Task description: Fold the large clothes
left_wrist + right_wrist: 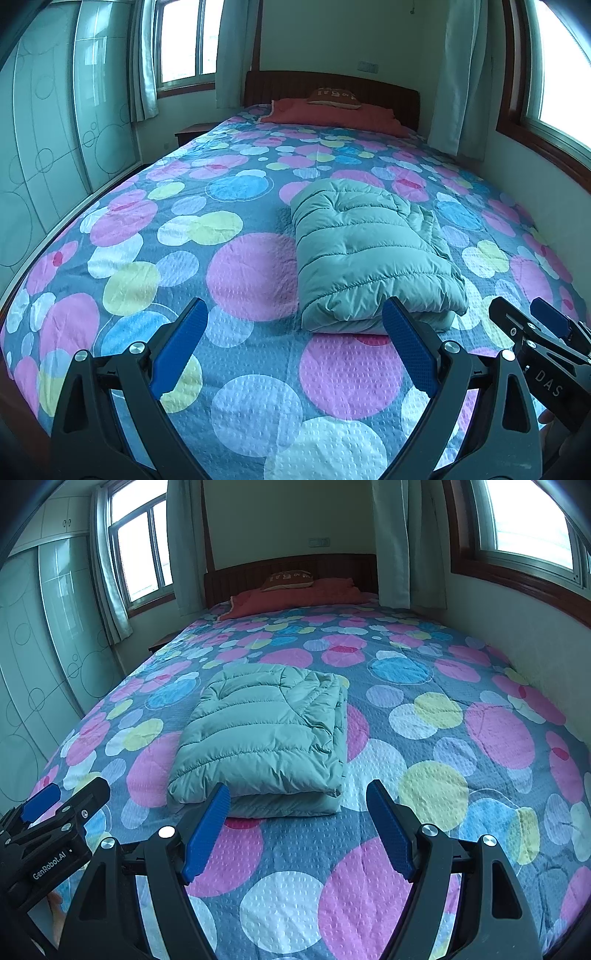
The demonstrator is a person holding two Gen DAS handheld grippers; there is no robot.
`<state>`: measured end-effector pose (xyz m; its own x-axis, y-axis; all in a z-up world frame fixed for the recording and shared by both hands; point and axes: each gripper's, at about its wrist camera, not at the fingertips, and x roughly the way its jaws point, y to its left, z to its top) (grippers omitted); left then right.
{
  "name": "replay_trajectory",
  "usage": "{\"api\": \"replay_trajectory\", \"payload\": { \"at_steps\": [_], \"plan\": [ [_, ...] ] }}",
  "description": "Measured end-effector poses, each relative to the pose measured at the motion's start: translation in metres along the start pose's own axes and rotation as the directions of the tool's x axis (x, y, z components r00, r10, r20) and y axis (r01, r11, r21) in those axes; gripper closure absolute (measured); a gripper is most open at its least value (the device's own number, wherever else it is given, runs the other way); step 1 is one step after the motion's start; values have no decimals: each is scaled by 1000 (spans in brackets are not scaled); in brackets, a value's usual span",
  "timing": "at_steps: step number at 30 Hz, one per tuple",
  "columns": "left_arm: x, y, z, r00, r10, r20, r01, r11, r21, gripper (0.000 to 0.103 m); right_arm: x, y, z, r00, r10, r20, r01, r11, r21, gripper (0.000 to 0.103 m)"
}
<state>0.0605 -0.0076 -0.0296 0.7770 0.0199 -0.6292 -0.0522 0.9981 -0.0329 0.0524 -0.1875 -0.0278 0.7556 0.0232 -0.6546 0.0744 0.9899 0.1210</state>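
A pale green quilted down jacket (369, 254) (262, 734) lies folded into a thick rectangular bundle on the bed's spotted cover (240, 273) (424, 746). My left gripper (295, 321) hovers open just short of the bundle's near edge and a little to its left, nothing between its blue pads (177, 350). My right gripper (297, 801) also stands open, in front of the bundle's near right corner, its pads (391, 830) bare. Each gripper shows at the edge of the other's view: the right one (532, 325) and the left one (66, 801).
A red blanket (332, 114) and a brown cushion (334, 98) lie at the headboard (399, 92). A glass wardrobe (55, 147) runs along the left of the bed, a wall with a window (524, 520) along the right. A nightstand (192, 131) sits at the far left corner.
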Motion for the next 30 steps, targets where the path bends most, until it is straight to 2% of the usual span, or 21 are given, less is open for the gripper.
{"api": "replay_trajectory", "payload": {
  "at_steps": [4, 10, 11, 17, 20, 24, 30],
  "plan": [
    [0, -1, 0, 999, 29, -13, -29, 1000, 1, 8, 0, 0, 1, 1000, -2, 0, 2, 1000, -3, 28],
    [-3, -3, 1, 1000, 16, 9, -17, 1000, 16, 7, 1, 0, 1, 1000, 1, -1, -1, 1000, -5, 28],
    [-3, -4, 1, 1000, 13, 9, -13, 1000, 18, 4, 1, 0, 1, 1000, 0, -2, 0, 1000, -4, 28],
    [0, -5, -2, 999, 42, 13, -42, 999, 23, 2, 4, -1, 0, 1000, 3, -9, -3, 1000, -2, 28],
    [5, -7, -2, 1000, 30, 6, -31, 999, 40, 2, 7, -3, -1, 1000, 6, -13, -6, 1000, -2, 28],
    [11, -5, -3, 998, 56, 32, -57, 997, 44, 2, 9, -7, -1, 1000, 13, -11, -13, 1000, -1, 28],
    [53, 26, -5, 994, 66, -87, -66, 998, -1, 2, 20, -25, 2, 1000, -15, -19, 15, 1000, 24, 28]
  ]
}}
